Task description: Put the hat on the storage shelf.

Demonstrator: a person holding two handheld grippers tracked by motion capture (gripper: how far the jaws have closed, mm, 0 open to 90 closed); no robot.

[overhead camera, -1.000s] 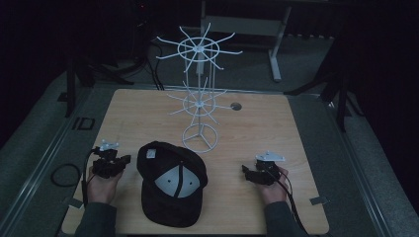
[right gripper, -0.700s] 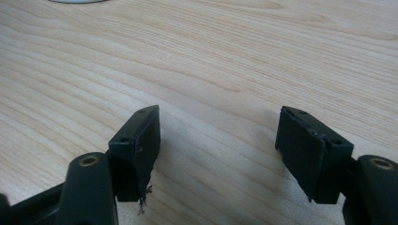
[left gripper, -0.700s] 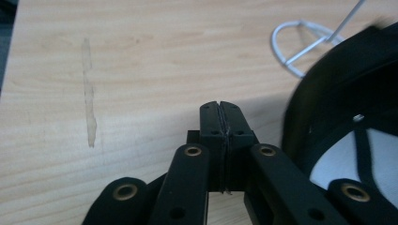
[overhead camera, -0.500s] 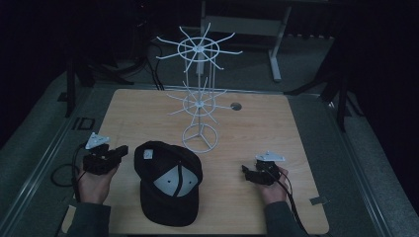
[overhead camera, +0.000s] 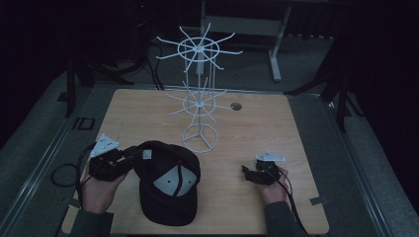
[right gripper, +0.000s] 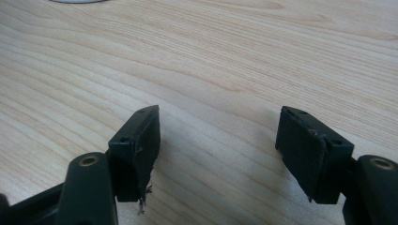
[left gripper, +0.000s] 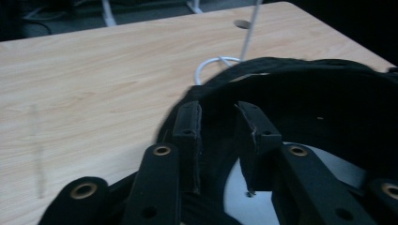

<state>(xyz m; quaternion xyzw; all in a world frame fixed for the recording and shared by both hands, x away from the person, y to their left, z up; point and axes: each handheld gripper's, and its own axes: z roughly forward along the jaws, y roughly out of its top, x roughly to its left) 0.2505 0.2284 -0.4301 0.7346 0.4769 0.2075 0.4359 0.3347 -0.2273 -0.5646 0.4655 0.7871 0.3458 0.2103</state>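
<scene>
While your left gripper (left gripper: 218,140) narrows its jaws over the rim of the cap (overhead camera: 168,182), not yet clenched, your right gripper (right gripper: 225,159) rests released over bare table (overhead camera: 306,133). The cap lies below the empty rack (overhead camera: 200,94); hanging seemingly remains.

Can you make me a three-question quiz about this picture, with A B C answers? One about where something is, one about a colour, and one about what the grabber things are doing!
1. Where does the white wire hat rack stand?
A. on the floor
B. behind the cap
C. under the cap

2. What colour is the upturned baseball cap?
A. black
B. red
C. yellow

3. How are the jaws of the right gripper?
A. clamped on the rack
C. shut tight
B. wide open over bare wood

Answers:
1 B: the rack's ring base sits on the wooden table just beyond the cap.
2 A: the cap is black, with a pale patch inside.
3 B: the right gripper view shows a wide gap, table between the jaws.
</scene>
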